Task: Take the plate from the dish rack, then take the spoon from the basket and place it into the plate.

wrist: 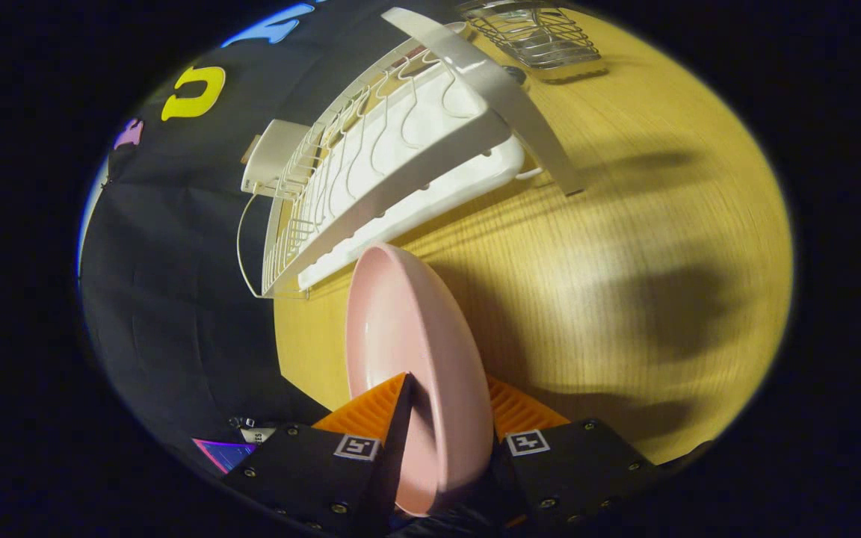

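The jaws (pixel 442 407) are clamping the rim of a pale pink plate (pixel 408 351), one finger pressing on each face, so the plate is standing on edge between them and reaching forward over the tabletop (pixel 625 246). Square black-and-white marker tags are sitting on the gripper body behind each finger; nothing legible is printed on them. A small white label near the left finger is showing a few letters too small to read. Beyond the plate, the white dish rack (pixel 393 172) is sitting on the tabletop with its wire dividers standing bare and a flat white arm sticking out over its near corner. A white box with a thin cable (pixel 270 153) is lying just beside the rack, against the dark cloth wall (pixel 176 246). Farther off, past the rack, a wire basket (pixel 535 33) is resting on the tabletop; whether the spoon is lying in it cannot be told. The tabletop is showing a light yellow wood grain, with soft dark shadows falling across it.
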The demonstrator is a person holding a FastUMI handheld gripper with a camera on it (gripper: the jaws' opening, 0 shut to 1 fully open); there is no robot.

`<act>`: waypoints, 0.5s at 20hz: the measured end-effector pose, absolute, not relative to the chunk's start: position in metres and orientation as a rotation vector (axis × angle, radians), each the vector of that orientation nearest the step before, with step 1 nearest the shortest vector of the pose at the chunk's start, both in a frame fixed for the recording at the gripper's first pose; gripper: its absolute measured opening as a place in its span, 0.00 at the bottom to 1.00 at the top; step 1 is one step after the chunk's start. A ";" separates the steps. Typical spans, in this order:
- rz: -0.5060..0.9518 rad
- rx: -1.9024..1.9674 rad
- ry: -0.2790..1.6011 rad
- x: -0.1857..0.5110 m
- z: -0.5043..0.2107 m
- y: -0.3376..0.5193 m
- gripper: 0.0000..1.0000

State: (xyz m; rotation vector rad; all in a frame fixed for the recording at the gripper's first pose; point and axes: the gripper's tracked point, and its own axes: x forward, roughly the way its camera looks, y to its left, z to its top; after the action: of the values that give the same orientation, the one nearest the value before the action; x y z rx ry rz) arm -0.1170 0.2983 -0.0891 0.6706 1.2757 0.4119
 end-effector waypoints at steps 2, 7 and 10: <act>0.384 0.655 1.275 -0.114 -0.090 0.289 0.47; 0.363 0.619 1.241 -0.107 -0.082 0.273 0.72; 0.334 0.590 1.210 -0.104 -0.079 0.257 0.72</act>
State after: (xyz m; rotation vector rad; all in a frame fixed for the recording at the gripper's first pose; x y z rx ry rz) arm -0.1039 0.2573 -0.0787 0.5902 1.2095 0.3340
